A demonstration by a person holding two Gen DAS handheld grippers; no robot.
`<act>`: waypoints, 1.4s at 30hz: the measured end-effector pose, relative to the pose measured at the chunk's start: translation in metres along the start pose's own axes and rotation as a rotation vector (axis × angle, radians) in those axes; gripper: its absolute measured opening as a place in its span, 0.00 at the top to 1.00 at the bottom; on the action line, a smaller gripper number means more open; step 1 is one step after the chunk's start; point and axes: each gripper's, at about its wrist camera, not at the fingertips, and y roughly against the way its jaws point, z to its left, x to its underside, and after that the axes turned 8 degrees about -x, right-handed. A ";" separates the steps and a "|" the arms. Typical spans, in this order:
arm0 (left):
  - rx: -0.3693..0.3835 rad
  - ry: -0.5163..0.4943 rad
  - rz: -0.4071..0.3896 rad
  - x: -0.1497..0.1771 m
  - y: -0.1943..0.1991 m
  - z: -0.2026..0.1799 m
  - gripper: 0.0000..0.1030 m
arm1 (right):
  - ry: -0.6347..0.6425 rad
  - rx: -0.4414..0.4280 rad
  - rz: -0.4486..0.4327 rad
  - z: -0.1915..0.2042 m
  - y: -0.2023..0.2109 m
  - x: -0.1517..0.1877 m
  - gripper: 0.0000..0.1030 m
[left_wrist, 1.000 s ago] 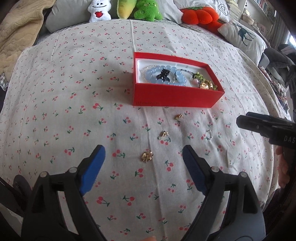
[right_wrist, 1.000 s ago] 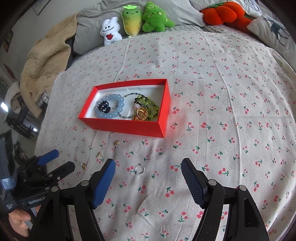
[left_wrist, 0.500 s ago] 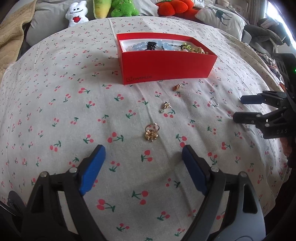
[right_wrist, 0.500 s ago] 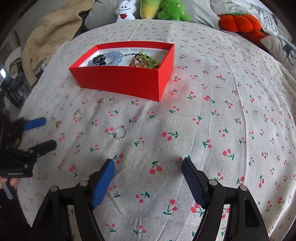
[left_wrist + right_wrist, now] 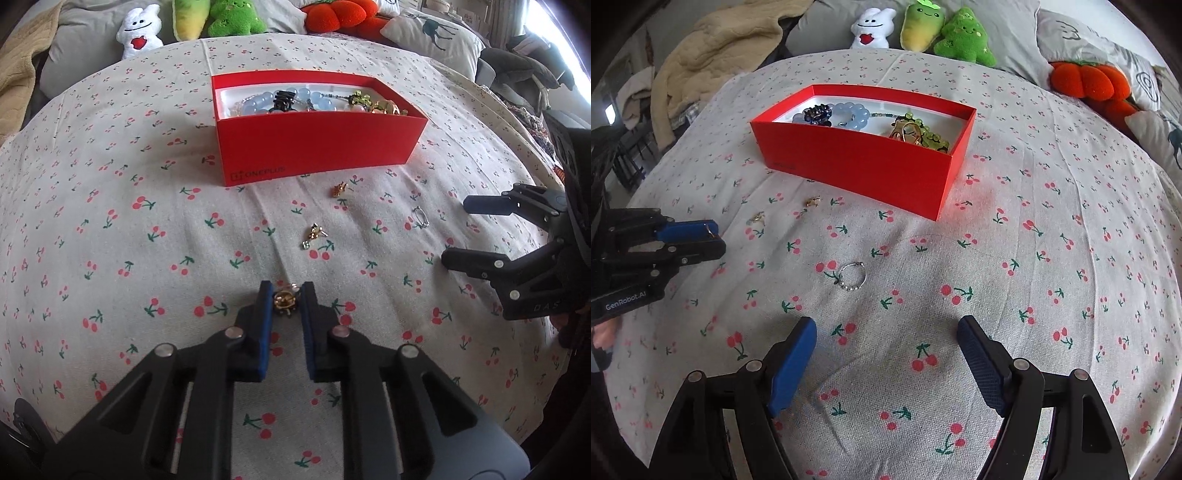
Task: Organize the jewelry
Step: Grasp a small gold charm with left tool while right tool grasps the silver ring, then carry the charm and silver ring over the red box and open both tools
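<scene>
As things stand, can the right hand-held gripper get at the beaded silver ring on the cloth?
Probably yes. The right hand-held gripper is open and the beaded silver ring lies just ahead on bare cloth, slightly left of centre. Nothing sits between them.

Cherry-print sheet covers bed. Plush toys, pillows along far edge; beige blanket at corner.
</scene>
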 end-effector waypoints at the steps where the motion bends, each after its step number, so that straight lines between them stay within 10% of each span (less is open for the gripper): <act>1: -0.003 0.002 0.003 0.000 0.001 0.000 0.84 | 0.001 -0.004 -0.001 0.001 -0.001 -0.001 0.22; 9: 0.016 0.006 0.019 0.000 0.009 -0.004 0.84 | -0.001 -0.037 0.026 0.009 -0.012 -0.013 0.29; 20: 0.012 0.028 0.042 -0.001 0.007 0.000 0.84 | -0.033 -0.065 0.036 -0.001 -0.020 -0.027 0.84; 42: 0.014 0.135 -0.018 -0.051 0.027 0.012 0.84 | -0.050 -0.108 -0.060 0.001 0.025 -0.059 0.86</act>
